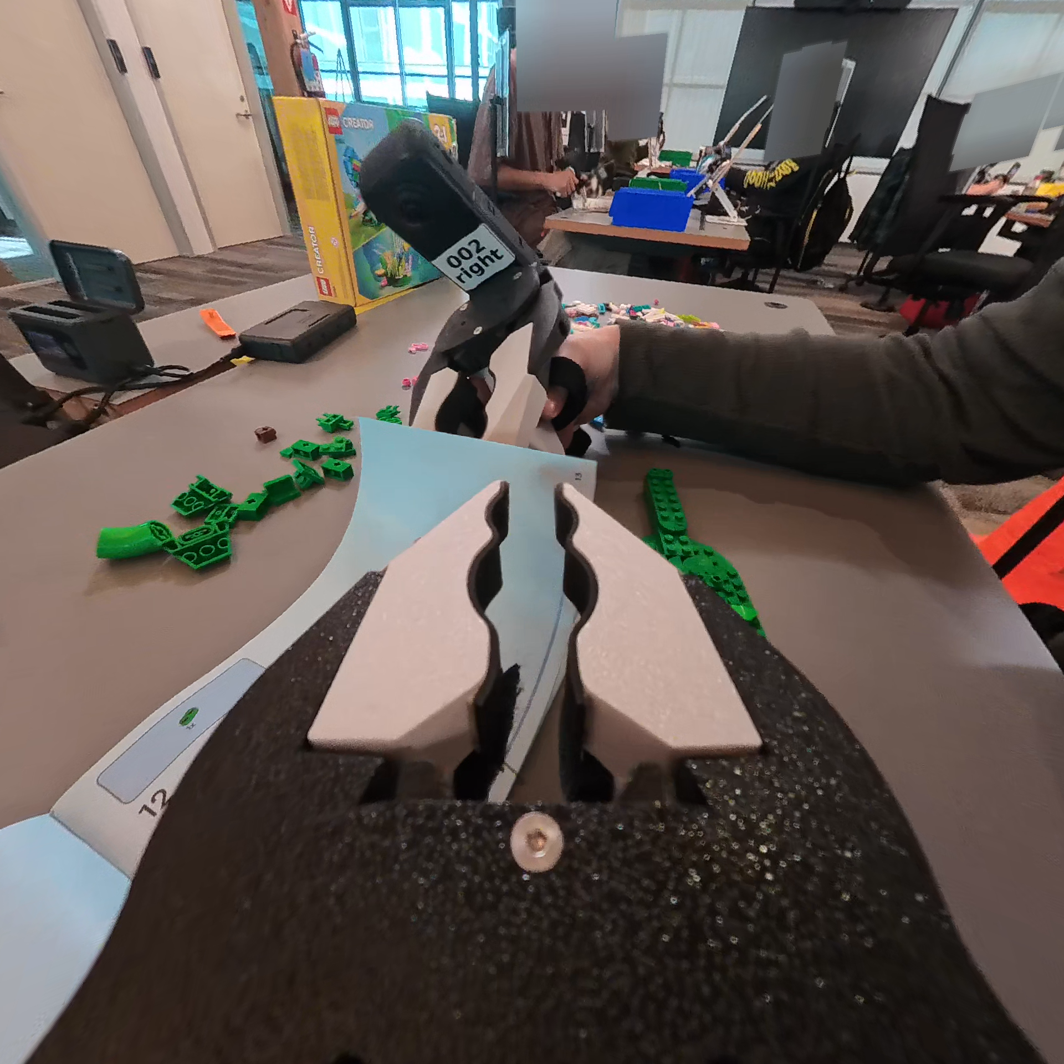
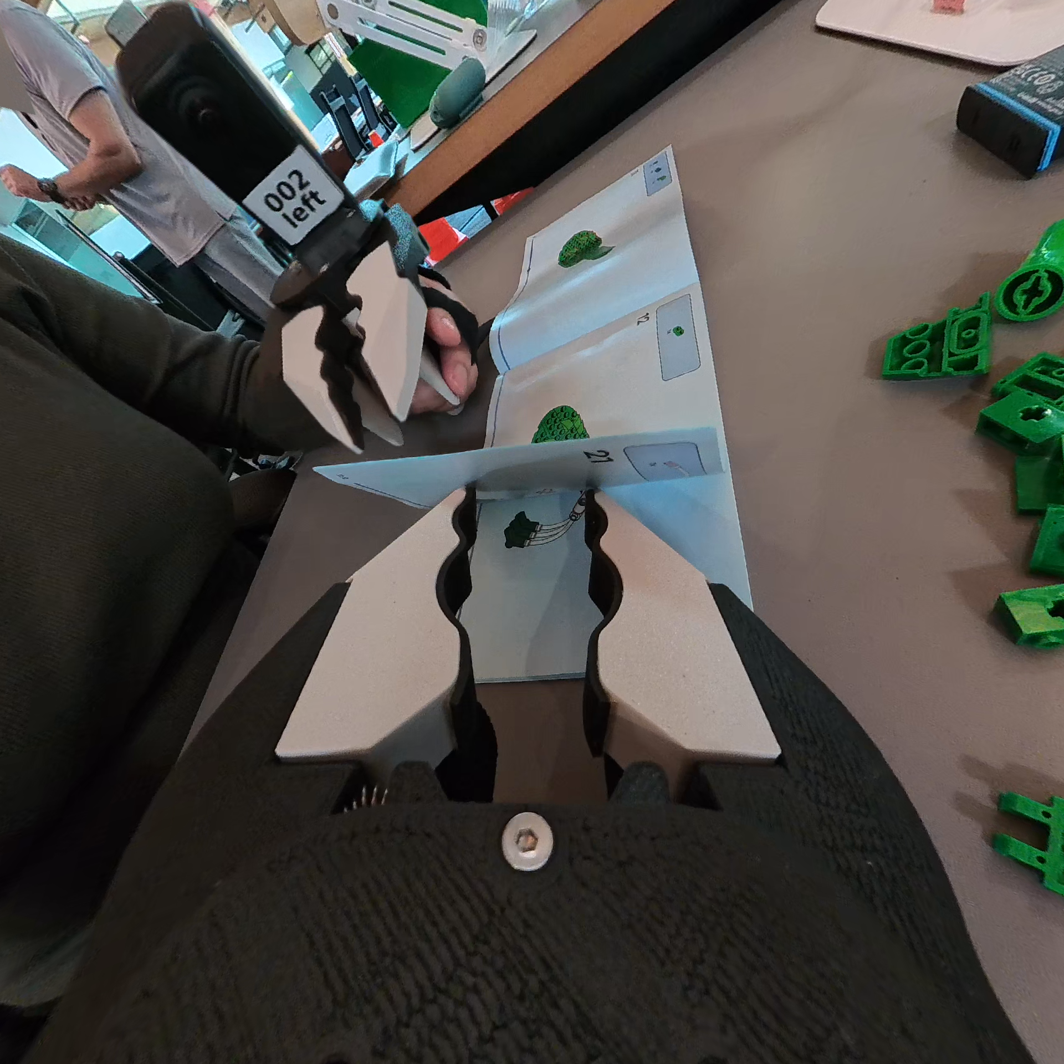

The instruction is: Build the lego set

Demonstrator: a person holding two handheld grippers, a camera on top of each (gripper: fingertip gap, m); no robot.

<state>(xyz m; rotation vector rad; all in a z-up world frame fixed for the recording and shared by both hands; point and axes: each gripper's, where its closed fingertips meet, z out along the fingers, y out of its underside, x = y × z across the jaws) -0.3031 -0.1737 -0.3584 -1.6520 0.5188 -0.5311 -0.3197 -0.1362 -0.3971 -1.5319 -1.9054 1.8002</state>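
Observation:
An open instruction booklet [image 1: 449, 483] lies on the grey table. My left gripper [image 1: 532, 489] hovers over it, slightly open and empty. My right gripper [image 2: 532, 495] is open at the booklet's [image 2: 604, 276] far edge, its tips against a lifted, curling page [image 2: 518, 466]. It also shows in the left wrist view [image 1: 478, 426]. The left gripper shows in the right wrist view [image 2: 368, 426], above the table beside the booklet. Loose green bricks [image 1: 230, 506] lie left of the booklet [image 2: 1025, 414]. A green plate assembly [image 1: 685, 547] lies right of it.
A yellow Lego box [image 1: 339, 196], two black cases [image 1: 80, 328] [image 1: 296, 331], an orange tool [image 1: 217, 323] and a pile of coloured bricks [image 1: 633, 314] sit at the back. A small brown brick [image 1: 265, 433] lies near the green ones. A black and blue box [image 2: 1013, 121] lies beyond the bricks.

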